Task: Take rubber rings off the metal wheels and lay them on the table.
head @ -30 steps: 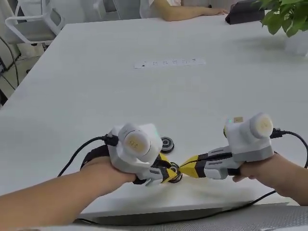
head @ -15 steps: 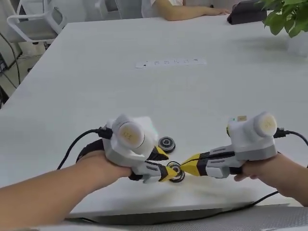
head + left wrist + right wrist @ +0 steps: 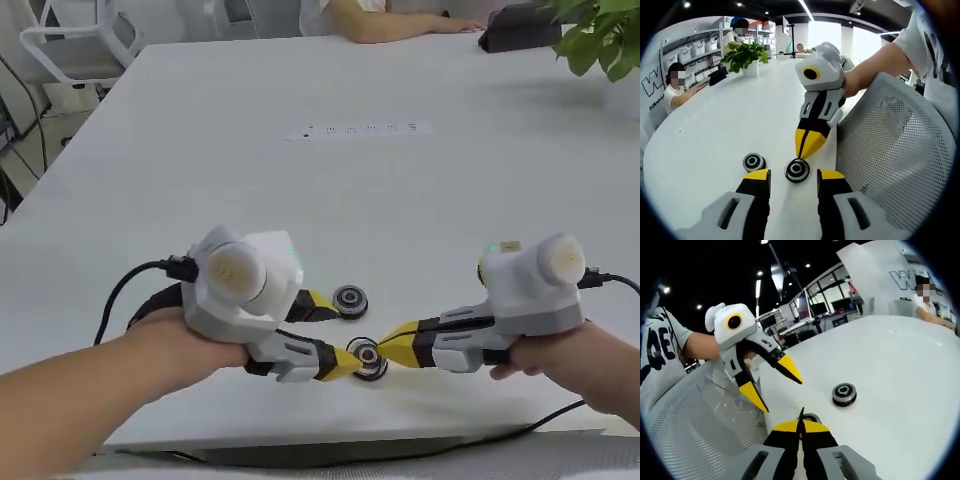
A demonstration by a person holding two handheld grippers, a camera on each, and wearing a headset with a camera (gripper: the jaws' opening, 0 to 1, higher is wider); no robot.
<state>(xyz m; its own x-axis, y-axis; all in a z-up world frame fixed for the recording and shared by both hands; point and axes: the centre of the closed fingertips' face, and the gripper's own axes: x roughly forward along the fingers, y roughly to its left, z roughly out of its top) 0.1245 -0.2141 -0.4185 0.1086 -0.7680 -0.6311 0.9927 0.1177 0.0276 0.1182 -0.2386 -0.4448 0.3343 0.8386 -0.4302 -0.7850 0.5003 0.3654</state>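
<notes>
Your right gripper (image 3: pixel 388 350) reaches in low from the right, jaws pressed together. Its tips meet the rim of a small metal wheel with a black rubber ring (image 3: pixel 365 358), which lies near the front edge of the white table (image 3: pixel 300 200). You cannot tell whether the ring itself is pinched. Your left gripper (image 3: pixel 336 334) comes from the opposite side, jaws spread wide and holding nothing, with that wheel just ahead between its tips. A second ringed metal wheel (image 3: pixel 348 298) lies just beyond, near the left gripper's far jaw.

Table (image 3: pixel 420 210) looks smooth, matt white; loose wheel (image 3: pixel 348 299) is shiny metal inside, dull black rubber ring (image 3: pixel 844 401) around it.
</notes>
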